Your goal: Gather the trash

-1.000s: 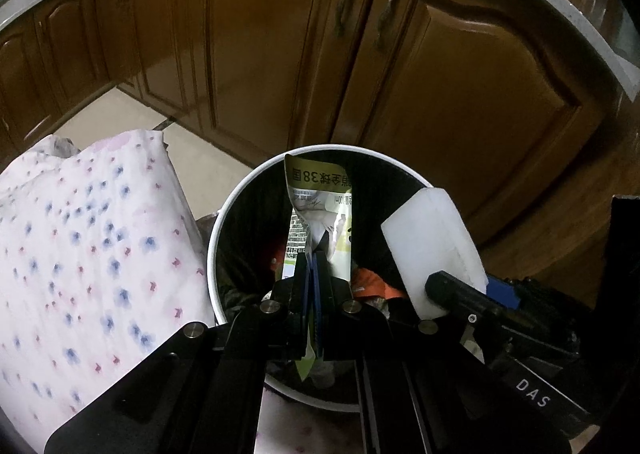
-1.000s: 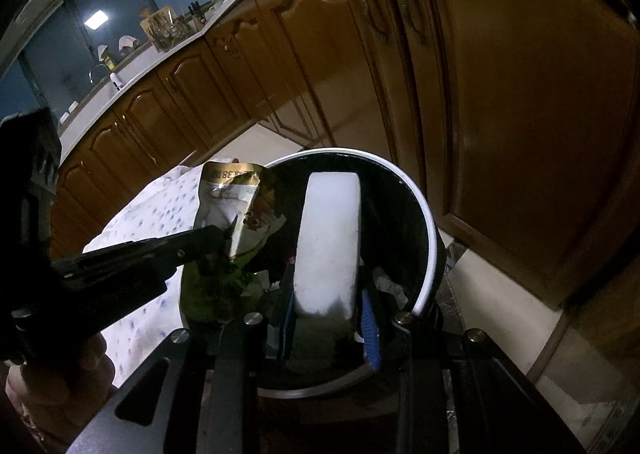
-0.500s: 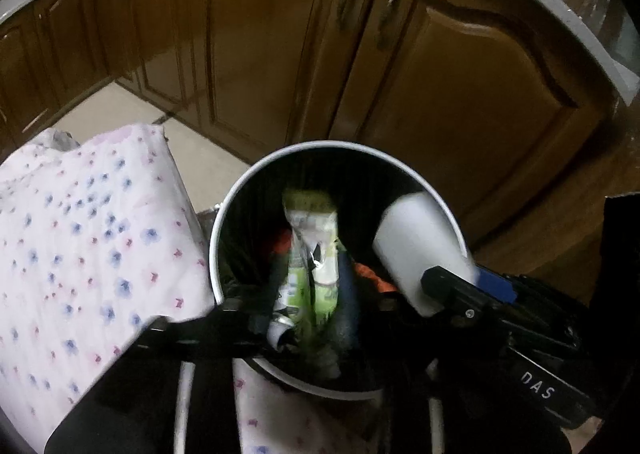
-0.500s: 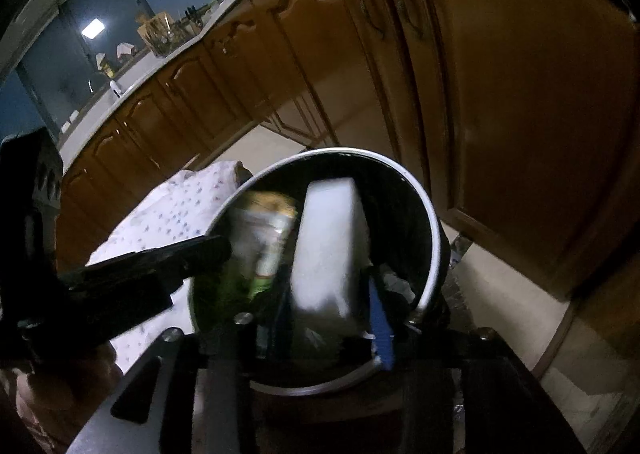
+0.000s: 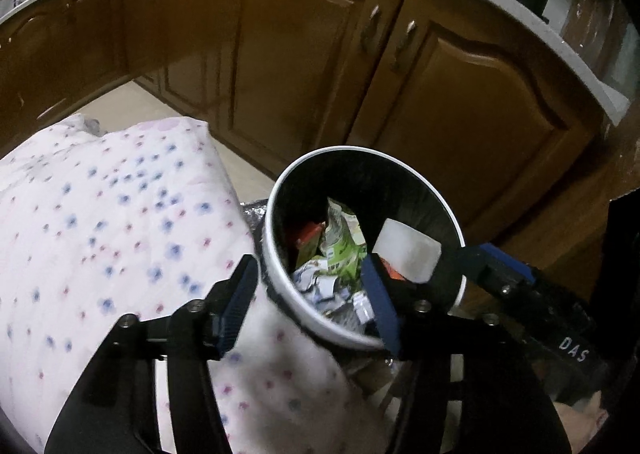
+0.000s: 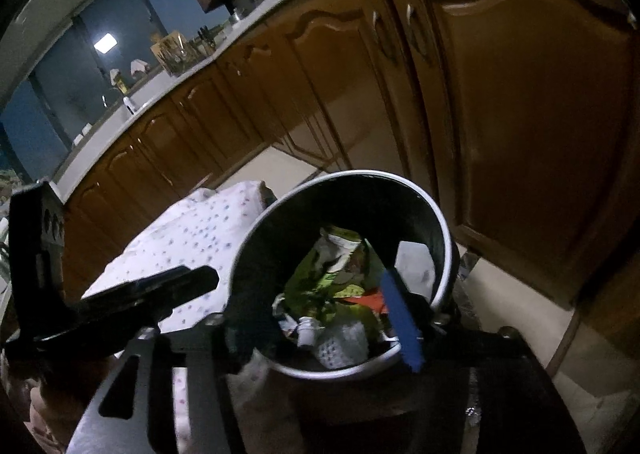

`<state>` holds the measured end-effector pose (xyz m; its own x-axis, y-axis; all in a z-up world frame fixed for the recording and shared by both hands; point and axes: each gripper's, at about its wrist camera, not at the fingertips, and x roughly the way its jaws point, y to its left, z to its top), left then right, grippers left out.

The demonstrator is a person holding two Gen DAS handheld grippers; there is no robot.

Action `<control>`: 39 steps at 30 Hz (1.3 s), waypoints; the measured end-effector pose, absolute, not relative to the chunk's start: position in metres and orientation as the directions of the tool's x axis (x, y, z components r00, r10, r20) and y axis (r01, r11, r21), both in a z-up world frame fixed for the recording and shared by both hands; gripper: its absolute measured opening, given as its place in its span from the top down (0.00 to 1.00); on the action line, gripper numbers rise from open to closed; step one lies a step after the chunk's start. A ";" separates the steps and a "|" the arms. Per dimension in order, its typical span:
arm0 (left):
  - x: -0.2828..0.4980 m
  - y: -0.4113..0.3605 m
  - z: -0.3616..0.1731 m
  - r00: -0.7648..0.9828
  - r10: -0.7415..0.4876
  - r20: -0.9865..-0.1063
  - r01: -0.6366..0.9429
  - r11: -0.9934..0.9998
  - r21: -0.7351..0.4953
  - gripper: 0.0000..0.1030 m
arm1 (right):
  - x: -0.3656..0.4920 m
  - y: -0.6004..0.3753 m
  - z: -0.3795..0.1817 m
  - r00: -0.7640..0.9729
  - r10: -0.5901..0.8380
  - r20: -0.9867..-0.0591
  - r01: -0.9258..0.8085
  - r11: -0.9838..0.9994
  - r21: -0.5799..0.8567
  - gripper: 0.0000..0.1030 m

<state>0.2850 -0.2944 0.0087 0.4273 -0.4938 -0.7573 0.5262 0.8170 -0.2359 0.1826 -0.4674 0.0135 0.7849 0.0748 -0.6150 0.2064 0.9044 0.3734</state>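
Observation:
A round black trash bin with a white rim (image 5: 420, 181) (image 6: 444, 221) stands on the floor in front of me. Inside lie a green snack wrapper (image 5: 340, 242) (image 6: 320, 274), a white foam block (image 5: 408, 254) (image 6: 416, 262) against the right wall, and crumpled paper (image 5: 320, 286). My left gripper (image 5: 308, 302) is open and empty above the bin's near rim. My right gripper (image 6: 320, 326) is open and empty over the bin; its arm also shows in the left wrist view (image 5: 520, 286).
A white cloth with blue and pink dots (image 5: 100, 234) (image 6: 192, 238) covers the surface left of the bin. Brown wooden cabinet doors (image 5: 460, 113) (image 6: 520, 133) stand close behind it. Pale floor tiles (image 6: 520, 310) lie to the right.
Both grippers opened and pulled back. The green wrapper dropped from the left one and the white foam block from the right one; both now lie in the bin.

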 end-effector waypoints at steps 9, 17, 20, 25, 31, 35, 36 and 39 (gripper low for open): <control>0.236 -0.239 0.015 0.503 -0.508 -0.700 0.504 0.830 -0.240 0.23 | 0.133 -0.433 0.018 0.851 0.039 -0.524 0.217 0.883 0.417 0.13; 0.197 -0.192 0.009 0.562 -0.479 -0.675 0.462 0.858 -0.224 0.18 | 0.091 -0.403 0.011 0.882 -0.006 -0.470 0.223 0.886 0.407 0.04; 0.185 -0.177 0.004 0.575 -0.465 -0.673 0.441 0.869 -0.224 0.18 | 0.082 -0.393 0.007 0.881 -0.015 -0.473 0.227 0.890 0.395 0.04; 0.168 -0.155 -0.004 0.592 -0.453 -0.667 0.408 0.882 -0.237 0.16 | 0.061 -0.377 0.008 0.889 -0.034 -0.456 0.231 0.895 0.383 0.04; 0.137 -0.134 0.015 0.710 -0.432 -0.556 0.395 0.898 -0.193 0.16 | 0.039 -0.351 0.037 0.919 -0.075 -0.387 0.199 0.936 0.291 0.04; 0.113 -0.119 0.048 0.813 -0.414 -0.410 0.379 0.910 -0.167 0.02 | 0.015 -0.326 0.073 0.963 -0.128 -0.238 0.175 0.967 0.186 0.00; 0.104 -0.114 0.056 0.847 -0.396 -0.355 0.363 0.918 -0.158 0.00 | 0.008 -0.318 0.079 0.969 -0.152 -0.193 0.182 0.972 0.151 0.00; 0.089 -0.108 0.060 0.891 -0.347 -0.294 0.330 0.938 -0.106 0.00 | 0.002 -0.305 0.075 0.974 -0.176 -0.145 0.193 0.975 0.110 0.00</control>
